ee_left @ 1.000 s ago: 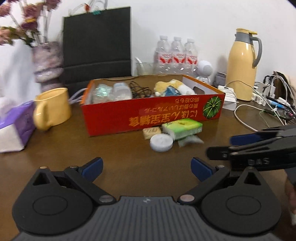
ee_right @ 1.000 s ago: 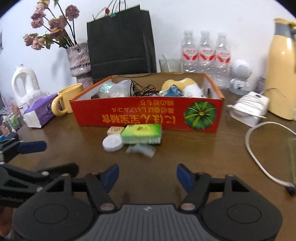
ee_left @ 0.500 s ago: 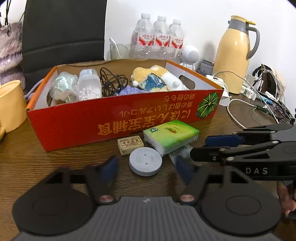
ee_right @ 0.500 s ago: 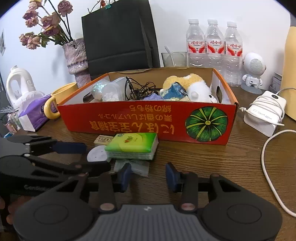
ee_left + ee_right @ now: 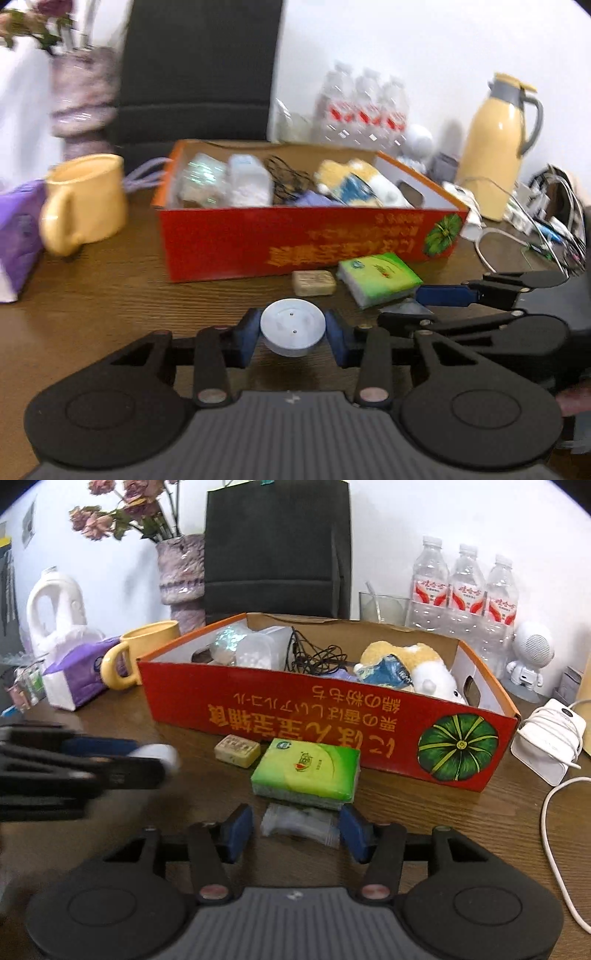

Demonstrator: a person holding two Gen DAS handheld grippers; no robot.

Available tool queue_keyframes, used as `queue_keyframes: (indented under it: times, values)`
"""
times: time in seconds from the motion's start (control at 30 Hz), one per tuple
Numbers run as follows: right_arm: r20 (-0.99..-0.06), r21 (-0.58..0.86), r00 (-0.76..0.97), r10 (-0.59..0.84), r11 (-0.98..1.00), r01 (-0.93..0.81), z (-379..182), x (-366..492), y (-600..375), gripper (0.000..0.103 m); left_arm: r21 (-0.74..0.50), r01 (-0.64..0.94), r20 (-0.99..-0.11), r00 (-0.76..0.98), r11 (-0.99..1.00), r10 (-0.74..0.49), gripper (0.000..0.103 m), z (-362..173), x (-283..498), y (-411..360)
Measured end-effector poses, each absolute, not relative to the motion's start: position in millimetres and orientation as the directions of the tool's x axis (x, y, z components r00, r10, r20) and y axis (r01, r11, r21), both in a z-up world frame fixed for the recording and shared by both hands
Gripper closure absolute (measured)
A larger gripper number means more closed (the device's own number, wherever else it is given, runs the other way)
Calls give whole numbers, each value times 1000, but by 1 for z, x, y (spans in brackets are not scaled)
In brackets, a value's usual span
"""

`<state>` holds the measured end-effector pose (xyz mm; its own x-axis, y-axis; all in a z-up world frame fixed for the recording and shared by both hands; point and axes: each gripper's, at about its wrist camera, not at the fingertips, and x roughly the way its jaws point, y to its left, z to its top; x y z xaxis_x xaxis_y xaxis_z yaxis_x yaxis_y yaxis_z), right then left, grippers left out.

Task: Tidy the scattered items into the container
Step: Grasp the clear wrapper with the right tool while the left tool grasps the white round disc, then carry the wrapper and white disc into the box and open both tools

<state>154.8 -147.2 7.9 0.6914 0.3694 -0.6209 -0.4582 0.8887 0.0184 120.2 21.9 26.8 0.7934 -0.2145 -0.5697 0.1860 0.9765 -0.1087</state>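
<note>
1. the brown wooden table (image 5: 424,812) stands by a white wall (image 5: 388,517).
2. the left gripper (image 5: 293,330) is closing on the round white disc (image 5: 293,326).
3. the right gripper (image 5: 297,827) is opening around a clear packet (image 5: 299,821).
4. the red cardboard box (image 5: 295,723) sits behind the green tissue pack (image 5: 306,771).

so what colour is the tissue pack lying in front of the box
Green, with a white edge; the tissue pack shows best in the right wrist view.
</note>
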Motion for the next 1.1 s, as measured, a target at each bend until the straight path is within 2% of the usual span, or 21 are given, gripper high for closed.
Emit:
queue_keyframes:
  times: [0.07, 0.23, 0.33, 0.57, 0.8, 1.1]
  values:
    - [-618, 12, 700, 358, 894, -447, 8, 157, -146, 53, -126, 155, -555, 807, 980, -199, 63, 32, 111, 30]
    - [-614, 7, 713, 337, 906, -423, 8, 153, -149, 78, -167, 111, -525, 831, 980, -184, 63, 41, 89, 34]
    - [-616, -2, 716, 328, 908, -418, 8, 146, -150, 83, -161, 120, -518, 835, 980, -187, 63, 41, 75, 28]
    - [-593, 32, 729, 342, 915, -403, 11, 119, -153, 86, -101, 99, -485, 864, 990, -136, 63, 40, 38, 8]
    - [-467, 29, 816, 340, 928, -370, 39, 32, -171, 85, -20, 90, -444, 892, 996, -89, 63, 39, -15, -9]
    - [-375, 5, 855, 357, 924, -383, 42, -72, -190, 85, 21, 47, -389, 921, 999, -35, 63, 42, -84, -17]
